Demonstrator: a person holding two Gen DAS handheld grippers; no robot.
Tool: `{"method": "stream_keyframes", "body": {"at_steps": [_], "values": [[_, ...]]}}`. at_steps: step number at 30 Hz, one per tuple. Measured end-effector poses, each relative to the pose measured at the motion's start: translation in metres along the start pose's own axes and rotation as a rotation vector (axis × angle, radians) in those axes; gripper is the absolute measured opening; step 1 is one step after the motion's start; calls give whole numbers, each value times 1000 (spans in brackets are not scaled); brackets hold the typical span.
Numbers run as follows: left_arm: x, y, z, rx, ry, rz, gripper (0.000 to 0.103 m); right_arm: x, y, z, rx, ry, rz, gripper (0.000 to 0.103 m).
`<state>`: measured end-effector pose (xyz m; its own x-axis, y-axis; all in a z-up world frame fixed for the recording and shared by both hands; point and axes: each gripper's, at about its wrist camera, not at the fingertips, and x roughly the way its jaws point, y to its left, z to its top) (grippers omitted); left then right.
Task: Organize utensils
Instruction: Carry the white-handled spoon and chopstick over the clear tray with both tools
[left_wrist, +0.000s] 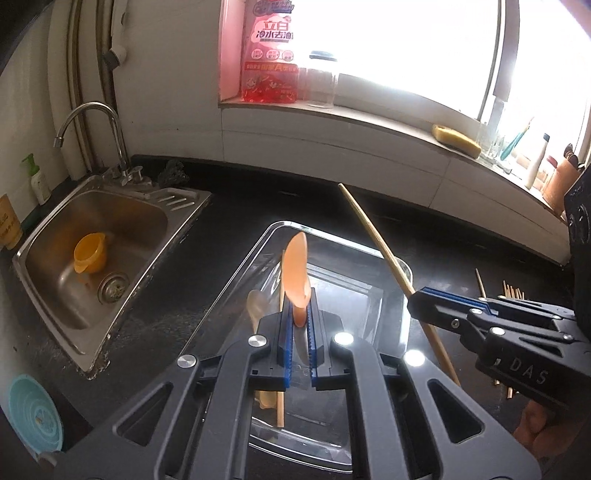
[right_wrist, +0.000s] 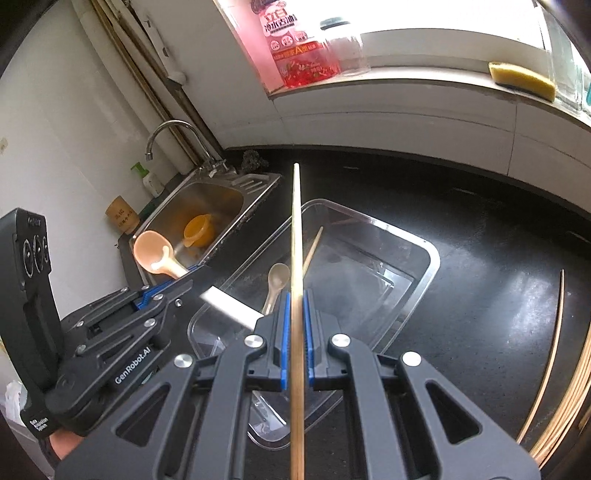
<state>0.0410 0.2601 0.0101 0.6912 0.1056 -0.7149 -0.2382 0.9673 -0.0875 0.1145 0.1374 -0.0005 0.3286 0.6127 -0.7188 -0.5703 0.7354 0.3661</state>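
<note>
Black countertop (right_wrist: 498, 258), left tool (left_wrist: 300, 325) pinching orange spoon (left_wrist: 297, 273) upright, right tool (right_wrist: 296, 332) gripping chopstick (right_wrist: 296, 258) above clear container (right_wrist: 424, 280)

I see a glossy black desk (right_wrist: 498, 295), a clear smooth plastic tray (left_wrist: 376, 254), a brushed-metal sink (left_wrist: 110, 229) — and matt wooden chopsticks (right_wrist: 297, 295), a smooth plastic spoon (left_wrist: 297, 280).

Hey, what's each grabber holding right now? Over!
Left gripper shut on orange spoon. Right gripper shut on chopstick. Both above clear bin. Nothing blocking.
</note>
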Motion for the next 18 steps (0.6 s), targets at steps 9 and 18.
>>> {"method": "stream_keyframes", "body": {"at_steps": [9, 18], "values": [[12, 7, 0, -13, 17, -3, 6, 15, -2, 8, 36, 36, 11, 8], [18, 8, 0, -9, 27, 2, 6, 31, -11, 4, 69, 61, 10, 8]]}}
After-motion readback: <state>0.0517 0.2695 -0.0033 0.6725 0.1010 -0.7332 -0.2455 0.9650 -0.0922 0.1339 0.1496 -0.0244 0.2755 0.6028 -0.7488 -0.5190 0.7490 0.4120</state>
